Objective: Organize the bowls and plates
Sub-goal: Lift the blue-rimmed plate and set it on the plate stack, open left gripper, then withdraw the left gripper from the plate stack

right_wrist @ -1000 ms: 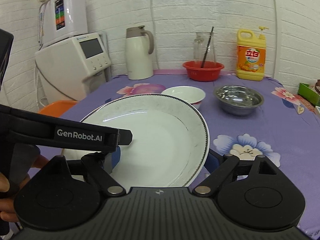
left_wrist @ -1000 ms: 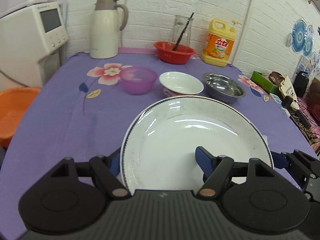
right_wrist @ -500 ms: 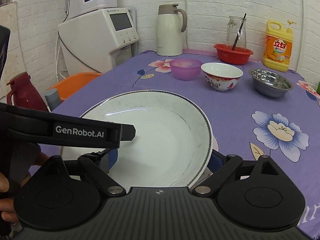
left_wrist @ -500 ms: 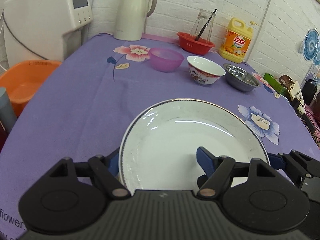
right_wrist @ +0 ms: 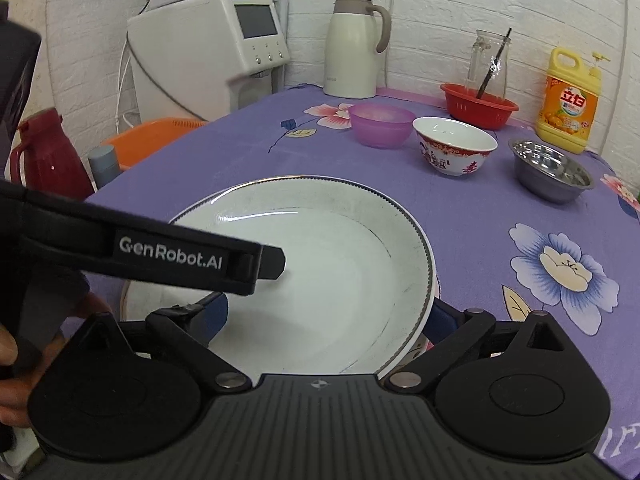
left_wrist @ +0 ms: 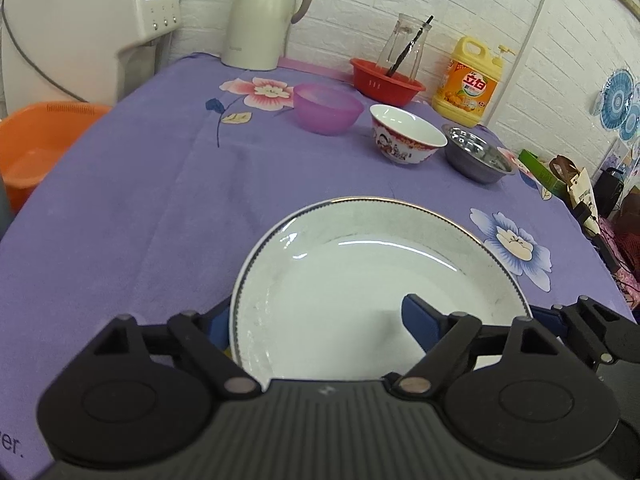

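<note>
A white plate [left_wrist: 360, 272] with a dark beaded rim lies on the purple cloth, close to both cameras. My left gripper [left_wrist: 316, 316] straddles the plate's left rim. One pad is outside the rim and the other over the plate's well, and the jaws are opening. My right gripper [right_wrist: 328, 314] straddles the right rim of the plate [right_wrist: 320, 248]. Its jaws are spread, and the outer pad stands just off the rim. Further back stand a pink plastic bowl [left_wrist: 328, 108], a red-patterned china bowl [left_wrist: 406, 136] and a steel bowl [left_wrist: 478, 158].
Along the wall stand a cream jug [left_wrist: 264, 12], a red basket [left_wrist: 386, 86] holding a glass bottle, and yellow detergent [left_wrist: 472, 80]. A white appliance [right_wrist: 208, 48] and an orange tub [left_wrist: 36, 136] are off the table's left edge. A hand [right_wrist: 8, 360] grips the left tool.
Both grippers brought the plate down and back from the bowls to the cloth, and it now sits level. Both pairs of fingers stand wider apart than before.
</note>
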The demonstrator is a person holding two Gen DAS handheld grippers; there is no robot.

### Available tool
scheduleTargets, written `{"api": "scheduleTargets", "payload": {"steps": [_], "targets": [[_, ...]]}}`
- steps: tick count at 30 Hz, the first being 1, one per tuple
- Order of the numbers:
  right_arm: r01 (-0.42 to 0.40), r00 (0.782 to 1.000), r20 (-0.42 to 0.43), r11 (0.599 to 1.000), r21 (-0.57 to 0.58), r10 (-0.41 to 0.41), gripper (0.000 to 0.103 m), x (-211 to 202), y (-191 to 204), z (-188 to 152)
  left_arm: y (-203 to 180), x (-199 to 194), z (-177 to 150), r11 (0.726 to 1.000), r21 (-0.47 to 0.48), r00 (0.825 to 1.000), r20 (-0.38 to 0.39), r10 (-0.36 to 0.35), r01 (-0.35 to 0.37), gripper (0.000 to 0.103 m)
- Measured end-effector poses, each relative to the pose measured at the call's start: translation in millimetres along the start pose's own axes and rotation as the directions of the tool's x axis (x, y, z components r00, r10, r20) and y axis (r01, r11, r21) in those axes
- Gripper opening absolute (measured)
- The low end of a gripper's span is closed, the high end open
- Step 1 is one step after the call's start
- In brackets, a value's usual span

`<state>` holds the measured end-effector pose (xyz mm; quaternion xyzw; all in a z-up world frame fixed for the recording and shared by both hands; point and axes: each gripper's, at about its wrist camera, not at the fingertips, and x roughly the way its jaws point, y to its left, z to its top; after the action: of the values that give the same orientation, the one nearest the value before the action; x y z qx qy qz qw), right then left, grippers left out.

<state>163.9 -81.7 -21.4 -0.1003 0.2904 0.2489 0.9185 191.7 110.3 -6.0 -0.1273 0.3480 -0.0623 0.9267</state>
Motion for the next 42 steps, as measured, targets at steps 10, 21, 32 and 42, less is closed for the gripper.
{"api": "scheduleTargets", "payload": {"steps": [10,21,32,42], "targets": [[0.024,1.0,0.018,0.999,0.024,-0.024,0.103,-3.9,-5.2,1.8,-9.7,-33.5,18.9,0.999,0.027,0.988,0.145,-0.05,0.047,0.098],[0.069,0.991,0.11,0.991,0.117,-0.082,0.103,-25.8,-34.6,2.5,-15.6,-33.7,24.2,0.999,0.021,0.987,0.155,-0.051,0.049,0.098],[0.021,0.996,0.077,0.962,0.271,-0.044,0.103,-25.5,-73.4,-7.8,-34.2,-17.7,24.0,0.998,0.021,0.991,0.123,-0.057,0.055,0.101],[-0.031,0.998,0.056,0.87,0.493,0.004,0.103,-35.8,-105.6,-12.6,-49.6,-2.6,31.0,0.998,0.003,0.992,0.114,-0.061,0.061,0.101]]}}
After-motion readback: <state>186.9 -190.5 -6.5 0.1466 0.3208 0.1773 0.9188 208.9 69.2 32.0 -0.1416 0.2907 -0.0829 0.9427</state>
